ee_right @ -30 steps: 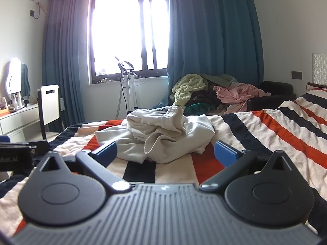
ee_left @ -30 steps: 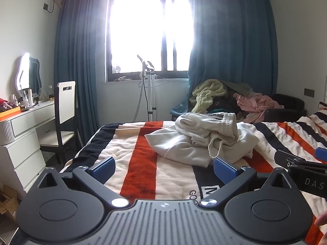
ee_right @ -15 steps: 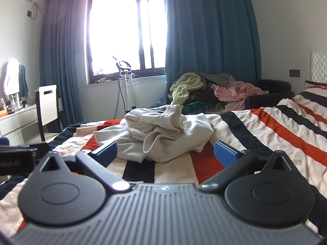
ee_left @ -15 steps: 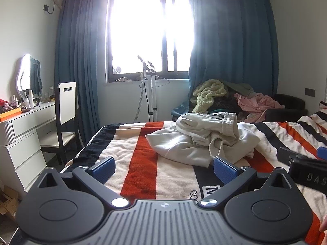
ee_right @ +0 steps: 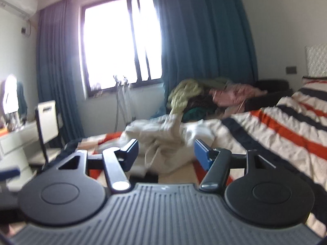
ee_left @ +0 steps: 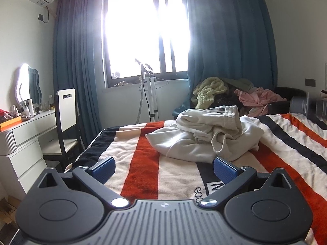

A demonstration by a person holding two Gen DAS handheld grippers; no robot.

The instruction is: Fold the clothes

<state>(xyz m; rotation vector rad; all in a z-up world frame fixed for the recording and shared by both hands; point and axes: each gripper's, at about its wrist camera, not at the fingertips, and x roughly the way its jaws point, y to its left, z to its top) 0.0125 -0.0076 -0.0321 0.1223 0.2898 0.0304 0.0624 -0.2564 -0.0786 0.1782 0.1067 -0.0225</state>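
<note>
A crumpled cream garment (ee_left: 206,134) with a drawstring lies heaped on the striped bed cover (ee_left: 147,163). My left gripper (ee_left: 163,169) hovers low over the cover in front of the heap, open, with only bedding between its blue pads (ee_left: 103,169). In the blurred right wrist view the same cream garment (ee_right: 169,143) fills the gap ahead of my right gripper (ee_right: 165,153). That gripper's jaws are closing, and I cannot tell whether the pads (ee_right: 201,155) touch the cloth. A blurred grey part of the right gripper (ee_left: 306,106) shows at the left wrist view's right edge.
A pile of other clothes (ee_left: 224,94) sits on a dark seat beyond the bed. A garment steamer stand (ee_left: 149,94) is under the window. Left of the bed are a white chair (ee_left: 65,110) and a white dresser (ee_left: 22,143) with a mirror.
The right gripper's jaws have narrowed and its view has tilted and blurred, with the cream garment now closer. In the left view the right gripper has shifted upward. The left gripper has kept still.
</note>
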